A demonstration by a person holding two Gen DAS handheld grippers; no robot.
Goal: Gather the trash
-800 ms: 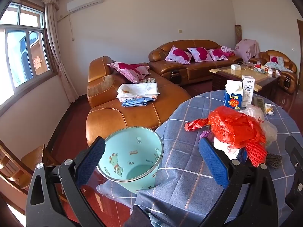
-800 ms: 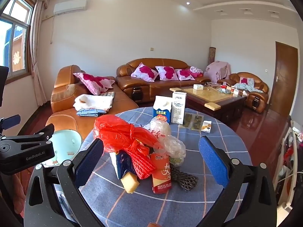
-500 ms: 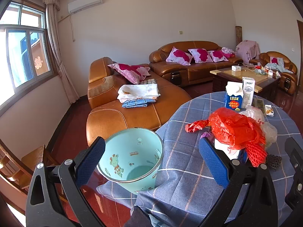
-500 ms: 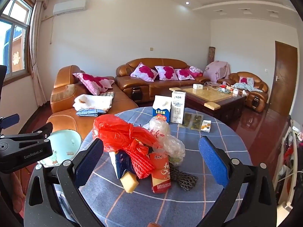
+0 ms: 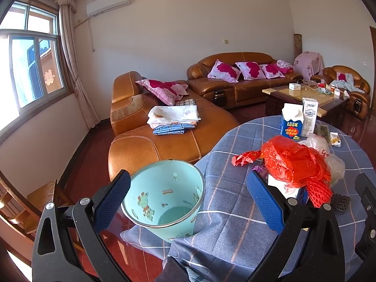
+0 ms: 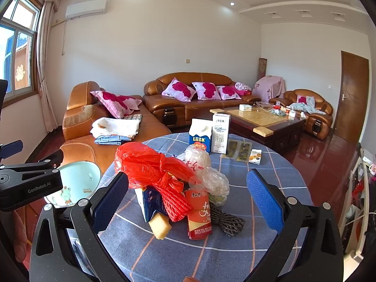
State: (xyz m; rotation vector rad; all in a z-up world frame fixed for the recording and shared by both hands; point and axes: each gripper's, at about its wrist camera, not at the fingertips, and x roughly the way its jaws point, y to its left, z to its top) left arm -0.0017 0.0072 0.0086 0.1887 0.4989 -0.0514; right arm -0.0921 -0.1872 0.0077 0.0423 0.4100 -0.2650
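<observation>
Standing open-mouthed beside the round counter (image 5: pixel 235 211) with its blue checked cloth, a pale mint plastic waste bin (image 5: pixel 164 202) printed with a cartoon giraffe is tilting slightly, its long axis running upward and its mouth facing up toward the left tongs (image 5: pixel 188 199). Those tongs are hanging just above and in front of it with their blue-padded jaws spread wide apart, gripping nothing; the bin's rim is showing between them, just beside the left pad, though I cannot tell whether they are touching. A fold of the cloth is draping against the bin's right side.

Near the middle of the counter a heap of trash is sitting: a crumpled red plastic bag (image 6: pixel 150 164) knotted on top, a red foam net sleeve (image 6: pixel 174 202) slanting down toward the viewer, a red drink carton (image 6: pixel 198 213) lying with its long axis toward the counter's near edge, a yellow sponge block (image 6: pixel 160 226), a dark blue box (image 6: pixel 150 203), clear crumpled plastic bags (image 6: pixel 206 174) and a grey braided cord (image 6: pixel 226 221). The right tongs (image 6: pixel 188 199) are hovering over this heap, likewise wide apart and empty, with the heap lying between their pads.

Behind the heap two milk cartons are standing upright side by side, a blue one (image 6: pixel 199 137) and a white one (image 6: pixel 219 132), with dark sachets (image 6: pixel 238 149) and a small white box (image 6: pixel 255 156) lying flat nearby. Beyond are brown leather sofas (image 6: pixel 195 103) and a coffee table (image 6: pixel 263 119).
</observation>
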